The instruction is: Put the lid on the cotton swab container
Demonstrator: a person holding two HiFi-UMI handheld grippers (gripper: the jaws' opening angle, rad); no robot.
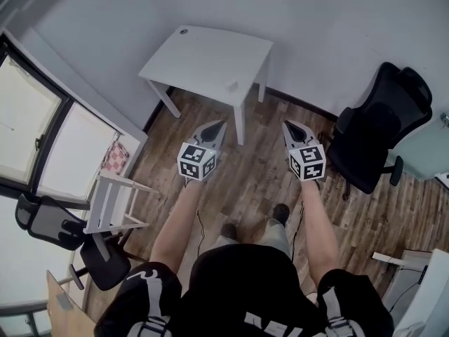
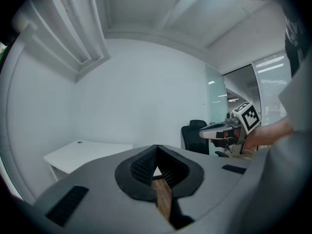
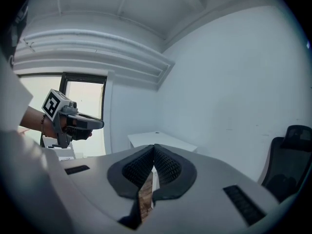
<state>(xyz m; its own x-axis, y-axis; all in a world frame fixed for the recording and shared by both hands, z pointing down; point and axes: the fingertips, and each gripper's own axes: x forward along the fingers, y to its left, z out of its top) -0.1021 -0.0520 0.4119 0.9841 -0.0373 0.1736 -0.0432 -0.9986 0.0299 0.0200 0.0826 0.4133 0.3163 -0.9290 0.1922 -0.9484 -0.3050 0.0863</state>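
Task not begun. Left gripper (image 1: pixel 216 126) and right gripper (image 1: pixel 290 127) were both closed tight and empty, held over the floor (image 1: pixel 252 188). Table (image 1: pixel 210 55) stood far ahead. A small item (image 1: pixel 184 31) sat on its far left corner, possibly the container, too small to tell. Lid not made out.

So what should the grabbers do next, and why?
Probably step closer to the white table first. The left gripper and right gripper are both shut, hold nothing, and hang over the wooden floor short of the table. The small round thing on its far corner is too small to identify from here.
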